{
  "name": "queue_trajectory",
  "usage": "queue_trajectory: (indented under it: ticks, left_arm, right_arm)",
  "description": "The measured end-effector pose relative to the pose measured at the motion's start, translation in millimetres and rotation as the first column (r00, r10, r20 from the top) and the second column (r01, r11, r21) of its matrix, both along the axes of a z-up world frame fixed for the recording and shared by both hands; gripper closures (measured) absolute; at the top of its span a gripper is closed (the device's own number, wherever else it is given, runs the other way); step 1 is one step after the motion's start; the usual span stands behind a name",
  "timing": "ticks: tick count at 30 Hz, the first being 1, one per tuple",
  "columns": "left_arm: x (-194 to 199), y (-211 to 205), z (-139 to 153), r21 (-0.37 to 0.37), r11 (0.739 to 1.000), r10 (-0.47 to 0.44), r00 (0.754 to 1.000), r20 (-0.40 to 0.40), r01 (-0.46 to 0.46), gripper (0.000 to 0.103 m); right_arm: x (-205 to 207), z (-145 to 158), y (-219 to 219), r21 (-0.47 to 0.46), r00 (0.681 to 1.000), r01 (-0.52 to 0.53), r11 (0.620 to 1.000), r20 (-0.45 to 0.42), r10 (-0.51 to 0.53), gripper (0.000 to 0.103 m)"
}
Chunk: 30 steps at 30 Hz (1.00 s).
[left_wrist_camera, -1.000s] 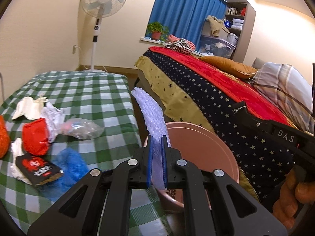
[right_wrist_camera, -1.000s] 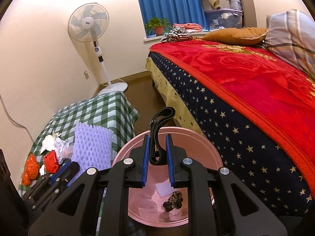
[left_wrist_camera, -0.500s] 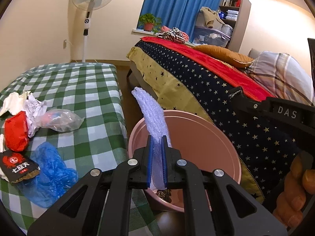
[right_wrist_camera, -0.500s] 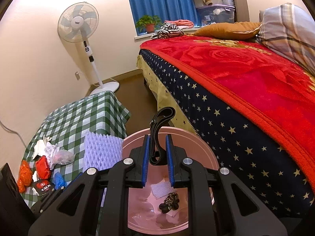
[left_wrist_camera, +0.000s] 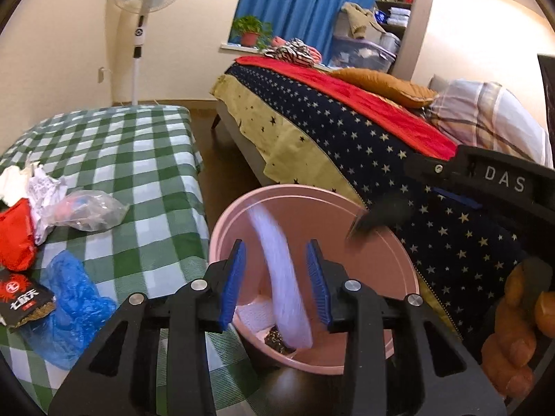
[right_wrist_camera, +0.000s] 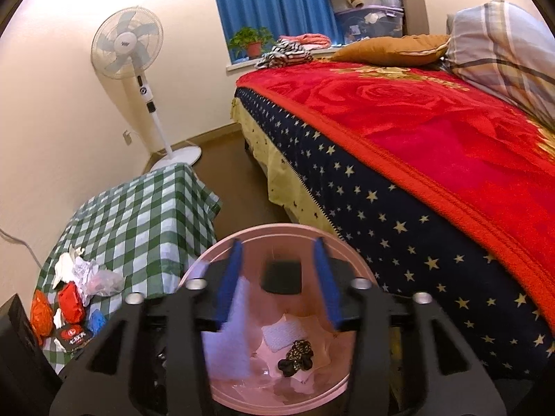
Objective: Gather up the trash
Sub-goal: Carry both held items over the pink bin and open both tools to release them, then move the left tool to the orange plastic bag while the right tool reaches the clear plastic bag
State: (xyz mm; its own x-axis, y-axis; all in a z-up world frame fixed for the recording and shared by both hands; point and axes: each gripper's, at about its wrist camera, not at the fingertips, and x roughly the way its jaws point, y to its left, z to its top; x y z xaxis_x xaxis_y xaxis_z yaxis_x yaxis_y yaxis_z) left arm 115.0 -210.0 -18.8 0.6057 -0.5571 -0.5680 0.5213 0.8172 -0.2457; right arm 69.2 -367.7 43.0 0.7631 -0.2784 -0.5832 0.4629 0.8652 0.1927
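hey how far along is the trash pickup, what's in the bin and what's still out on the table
Done: the round pink plastic bin already holds a white tissue and a dark crumpled scrap. In hand: both grippers' jaws are opening above it; the white foam net sleeve and a black strap are falling in. Left: the checked table carries a blue plastic glove, red wrapper, clear bag and black packet.

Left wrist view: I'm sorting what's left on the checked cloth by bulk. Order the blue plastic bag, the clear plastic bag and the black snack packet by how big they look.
1. blue plastic bag
2. clear plastic bag
3. black snack packet, partly cut off by the picture edge

The blue bag lies nearer the camera, so its lead may be overstated.
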Motion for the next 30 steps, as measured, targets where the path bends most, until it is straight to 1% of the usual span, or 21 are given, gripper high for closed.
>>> queue_trajectory:
  ticks: [8, 12, 17, 21, 24, 28, 30]
  left_arm:
    - [-3, 23, 12, -0.017, 0.999, 0.049, 0.999, 0.02, -0.048, 0.068]
    - [-8, 33, 19, -0.008, 0.997, 0.076, 0.996, 0.042, -0.075, 0.074]
    - [-16, 52, 26, 0.015, 0.991, 0.131, 0.988, 0.075, -0.133, 0.078]
    - [-17, 75, 31, 0.009, 0.979, 0.204, 0.976, 0.082, -0.205, 0.078]
    - [-18, 94, 33, 0.012, 0.965, 0.26, 0.961, 0.096, -0.262, 0.078]
    - [-17, 119, 34, 0.018, 0.939, 0.341, 0.934, 0.112, -0.345, 0.078]
    - [-16, 132, 32, 0.031, 0.92, 0.385, 0.916, 0.11, -0.39, 0.078]
  right_arm:
    - [-5, 5, 6, -0.018, 1.0, -0.022, 1.0, 0.019, 0.022, 0.055]
    - [-9, 7, 13, -0.023, 0.998, -0.055, 0.998, 0.034, 0.056, 0.055]
    - [-12, 10, 26, -0.023, 0.993, -0.105, 0.994, 0.055, 0.106, 0.056]
    - [-7, 9, 40, -0.033, 0.986, -0.159, 0.987, 0.052, 0.16, 0.057]
    - [-3, 9, 52, -0.033, 0.978, -0.199, 0.979, 0.061, 0.201, 0.062]
    - [2, 10, 68, -0.017, 0.966, -0.244, 0.969, 0.082, 0.245, 0.066]
    - [6, 10, 79, -0.012, 0.957, -0.274, 0.962, 0.093, 0.274, 0.067]
